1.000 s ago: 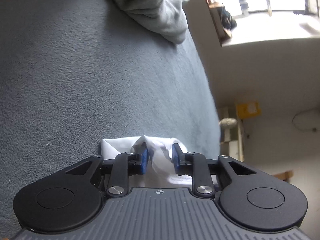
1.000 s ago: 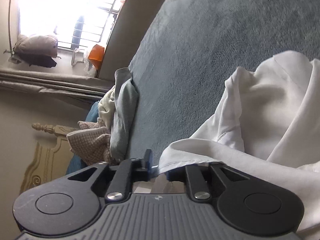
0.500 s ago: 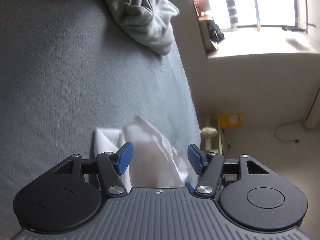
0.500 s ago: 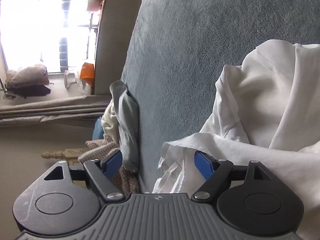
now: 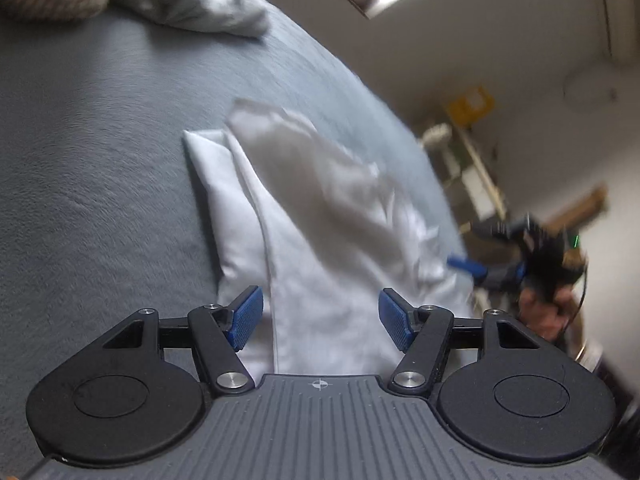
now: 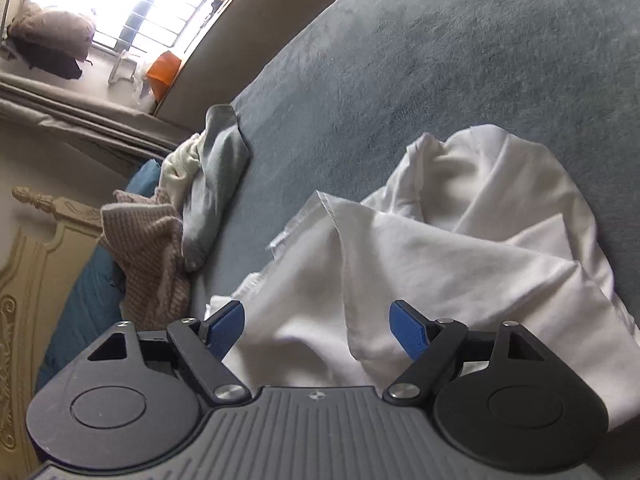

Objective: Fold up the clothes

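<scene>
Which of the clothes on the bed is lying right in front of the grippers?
The white garment; the grey, cream and pink knitted ones sit piled at the bed's edge.

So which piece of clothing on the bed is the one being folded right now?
Start from the big grey-blue blanket covering the bed. The pile of clothes sits bunched at its far edge by the headboard; the one being folded lies apart from it, alone, nearest both sets of blue fingers. It is the white garment, plain and rumpled, while the pile's pieces are grey, cream and brownish knit.
</scene>
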A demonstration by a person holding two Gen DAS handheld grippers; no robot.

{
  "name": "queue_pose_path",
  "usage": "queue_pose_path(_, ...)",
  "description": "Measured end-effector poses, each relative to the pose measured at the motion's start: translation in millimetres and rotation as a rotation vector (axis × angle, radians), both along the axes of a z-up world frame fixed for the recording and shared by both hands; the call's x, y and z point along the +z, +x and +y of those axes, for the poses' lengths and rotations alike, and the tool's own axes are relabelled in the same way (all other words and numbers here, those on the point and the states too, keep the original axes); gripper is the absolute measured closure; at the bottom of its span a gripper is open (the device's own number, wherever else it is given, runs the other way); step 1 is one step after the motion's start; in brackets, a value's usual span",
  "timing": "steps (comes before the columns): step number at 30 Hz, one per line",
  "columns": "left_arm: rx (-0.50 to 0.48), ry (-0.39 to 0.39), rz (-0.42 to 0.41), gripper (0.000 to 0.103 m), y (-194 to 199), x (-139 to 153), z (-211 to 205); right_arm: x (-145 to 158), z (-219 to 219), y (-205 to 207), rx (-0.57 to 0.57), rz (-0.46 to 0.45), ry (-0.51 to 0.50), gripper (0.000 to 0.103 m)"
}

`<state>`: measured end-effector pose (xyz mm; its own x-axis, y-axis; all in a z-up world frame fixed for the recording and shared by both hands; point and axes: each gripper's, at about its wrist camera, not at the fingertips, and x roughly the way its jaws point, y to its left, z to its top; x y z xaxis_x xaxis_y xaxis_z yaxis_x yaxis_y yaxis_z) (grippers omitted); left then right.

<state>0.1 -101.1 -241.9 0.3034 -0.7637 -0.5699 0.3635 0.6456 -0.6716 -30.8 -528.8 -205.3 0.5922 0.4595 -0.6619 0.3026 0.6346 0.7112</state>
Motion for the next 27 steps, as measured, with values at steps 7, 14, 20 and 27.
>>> queue_pose_path(7, -0.175, 0.303, -0.271, 0.046, -46.1, 0.4, -46.6, -44.4, 2.3, -21.9, -0.058, 0.075, 0.140, 0.047)
queue_pose_path(14, -0.191, 0.377, -0.241, 0.054, -56.4, -18.9, -40.5, -80.1, -9.7, -0.1, -0.115, 0.110, 0.209, 0.048)
queue_pose_path(20, -0.202, 0.377, -0.229, 0.054, -54.0, -17.8, -37.5, -54.5, -86.3, 15.8, -0.347, -0.165, 0.315, 0.040)
queue_pose_path(27, -0.205, 0.365, -0.210, 0.054, -53.3, -16.5, -36.6, -67.1, -129.4, -17.5, -0.461, -0.141, 0.364, 0.029)
